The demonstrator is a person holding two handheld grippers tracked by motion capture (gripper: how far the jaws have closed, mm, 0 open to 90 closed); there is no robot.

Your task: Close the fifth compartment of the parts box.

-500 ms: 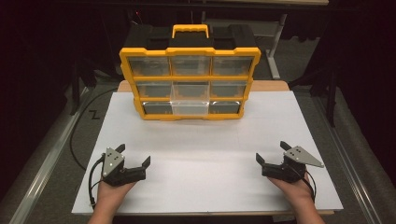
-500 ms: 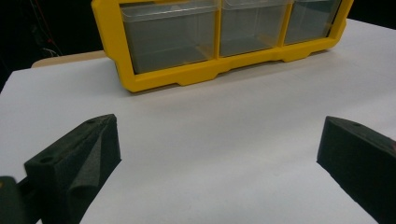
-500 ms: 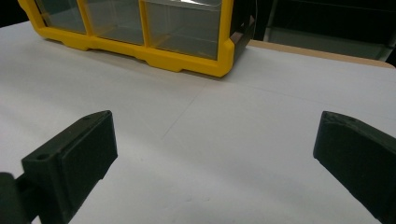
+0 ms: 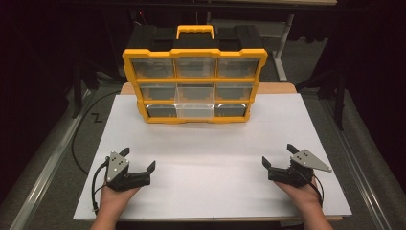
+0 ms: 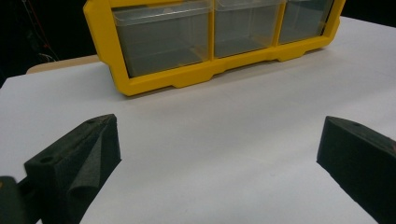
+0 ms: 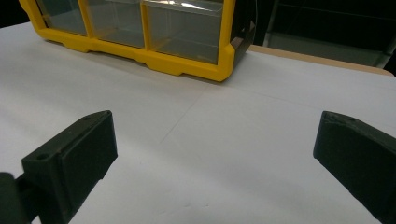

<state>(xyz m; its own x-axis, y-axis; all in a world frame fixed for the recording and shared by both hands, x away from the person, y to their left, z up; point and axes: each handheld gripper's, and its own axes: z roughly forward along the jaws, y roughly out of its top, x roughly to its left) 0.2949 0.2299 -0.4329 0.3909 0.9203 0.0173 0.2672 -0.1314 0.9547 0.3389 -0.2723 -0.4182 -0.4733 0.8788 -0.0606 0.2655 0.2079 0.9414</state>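
A yellow-framed organizer case (image 4: 194,86) with a black top and a yellow carry handle (image 4: 195,31) is standing upright at the 12 o'clock side of the white tabletop (image 4: 210,158), its three rows of clear drawers facing the person. The middle drawer of the bottom row (image 4: 194,109) is sitting slightly proud of its neighbours and looking paler than them. The left gripper (image 4: 139,162) is resting at about 7 o'clock, held in the person's left hand (image 4: 115,199), its jaws spread wide and released, gripping nothing; in the left gripper view the two black jaws are flanking bare white surface, with the case's lower left corner (image 5: 126,79) lying ahead toward 12 o'clock. The right gripper (image 4: 277,155) is sitting at about 5 o'clock in the right hand (image 4: 301,196), its jaws likewise parted and holding nothing; the right gripper view is showing the case's lower right corner (image 6: 224,65) ahead toward 11 o'clock. Both grippers are lying well apart from the case and from each other. A black cable (image 4: 79,139) is curving over the floor at 9 o'clock, beside the tabletop.
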